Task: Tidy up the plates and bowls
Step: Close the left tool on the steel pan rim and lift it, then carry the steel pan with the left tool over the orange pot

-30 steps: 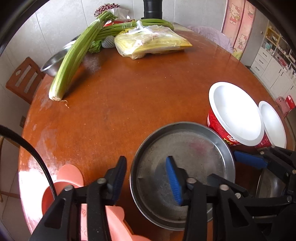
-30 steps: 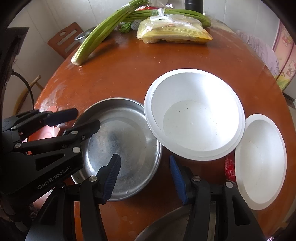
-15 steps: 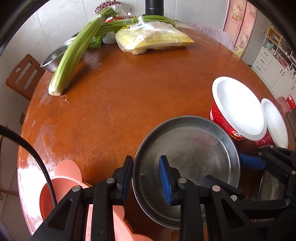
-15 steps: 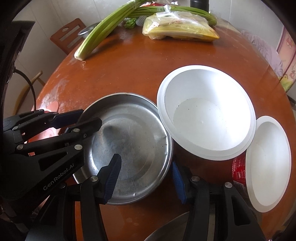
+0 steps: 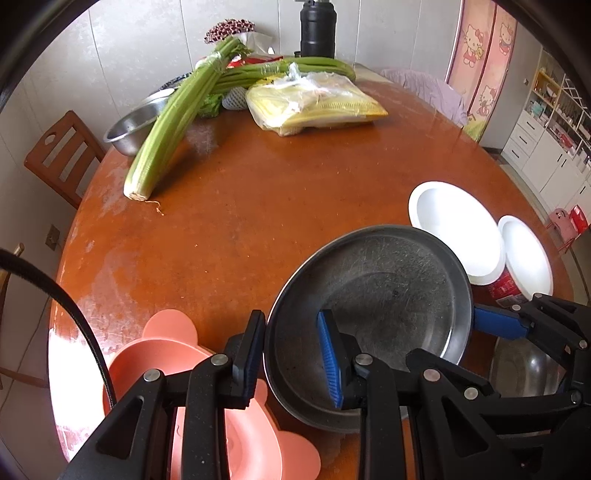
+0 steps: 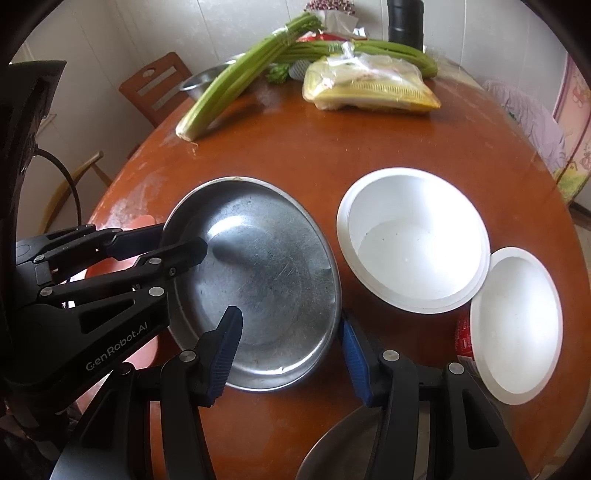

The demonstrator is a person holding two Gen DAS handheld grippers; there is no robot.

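My left gripper is shut on the near left rim of a steel plate and holds it tilted above the table. In the right wrist view the steel plate is lifted, with the left gripper clamped on its left rim. My right gripper is open, its jaws astride the plate's near right rim without gripping. Two white bowls with red sides, a large one and a small one, stand to the right. A pink bear-shaped plate lies under the left gripper.
Another steel dish lies under the right gripper at the near edge. At the far side of the round wooden table are celery, a bagged yellow pack, a steel bowl and a black flask. A wooden chair stands at left.
The left gripper closed on the steel plate's rim and lifted it, tilting it up and moving it rightward toward the white bowls. The right gripper stayed open.
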